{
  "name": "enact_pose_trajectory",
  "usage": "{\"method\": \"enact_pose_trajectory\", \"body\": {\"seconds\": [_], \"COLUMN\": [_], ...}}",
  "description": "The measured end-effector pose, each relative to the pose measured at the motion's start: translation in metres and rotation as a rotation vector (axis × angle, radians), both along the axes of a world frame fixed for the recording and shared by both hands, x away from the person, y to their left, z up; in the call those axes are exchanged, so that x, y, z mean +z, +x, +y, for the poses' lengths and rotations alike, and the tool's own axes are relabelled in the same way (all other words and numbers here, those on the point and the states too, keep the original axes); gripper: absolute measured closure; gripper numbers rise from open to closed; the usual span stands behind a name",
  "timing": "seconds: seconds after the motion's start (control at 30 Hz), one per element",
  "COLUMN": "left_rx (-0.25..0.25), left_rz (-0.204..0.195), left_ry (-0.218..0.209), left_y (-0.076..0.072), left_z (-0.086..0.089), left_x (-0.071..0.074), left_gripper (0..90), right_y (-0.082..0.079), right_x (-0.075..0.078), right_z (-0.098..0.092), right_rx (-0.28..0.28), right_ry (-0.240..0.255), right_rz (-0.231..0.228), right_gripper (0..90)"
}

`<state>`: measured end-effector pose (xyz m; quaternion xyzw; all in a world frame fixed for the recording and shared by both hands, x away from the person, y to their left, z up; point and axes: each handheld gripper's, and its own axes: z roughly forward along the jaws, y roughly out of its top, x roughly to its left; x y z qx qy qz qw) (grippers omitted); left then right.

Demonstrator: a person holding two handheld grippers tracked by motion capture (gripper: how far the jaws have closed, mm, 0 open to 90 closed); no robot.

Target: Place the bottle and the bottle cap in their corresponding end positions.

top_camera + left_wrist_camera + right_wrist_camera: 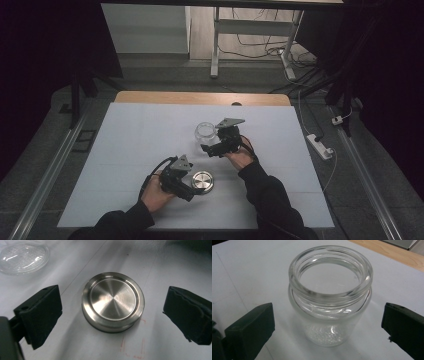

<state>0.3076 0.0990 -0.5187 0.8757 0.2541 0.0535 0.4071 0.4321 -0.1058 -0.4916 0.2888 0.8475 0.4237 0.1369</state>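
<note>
Left gripper view: the metal lid (113, 305) lies flat on the worktop (175, 267) between the wide jaws, untouched; the open glass jar (330, 293) stands upright between the right gripper's wide jaws

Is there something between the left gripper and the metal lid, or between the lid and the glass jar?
Nothing visible. The metal lid lies between the open left gripper jaws, and bare white table separates it from the glass jar.
</note>
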Motion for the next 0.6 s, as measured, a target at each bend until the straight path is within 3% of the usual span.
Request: {"method": "enact_pose_trajectory", "body": {"seconds": [0.1,0.6], "left_rx": [0.004,0.035], "left_rz": [0.005,0.038], "left_ry": [0.006,-0.072], "left_y": [-0.001,-0.001], "left_z": [0.005,0.03], "left_x": [0.001,0.007], "left_gripper": [0.3,0.0], "right_y": [-0.003,-0.017], "right_x": [0.001,0.002], "right_z": [0.0,-0.012], "right_rx": [0.007,0.016], "right_ry": [0.002,0.02], "right_rz": [-0.001,0.028], "right_gripper": [0.0,0.0]}}
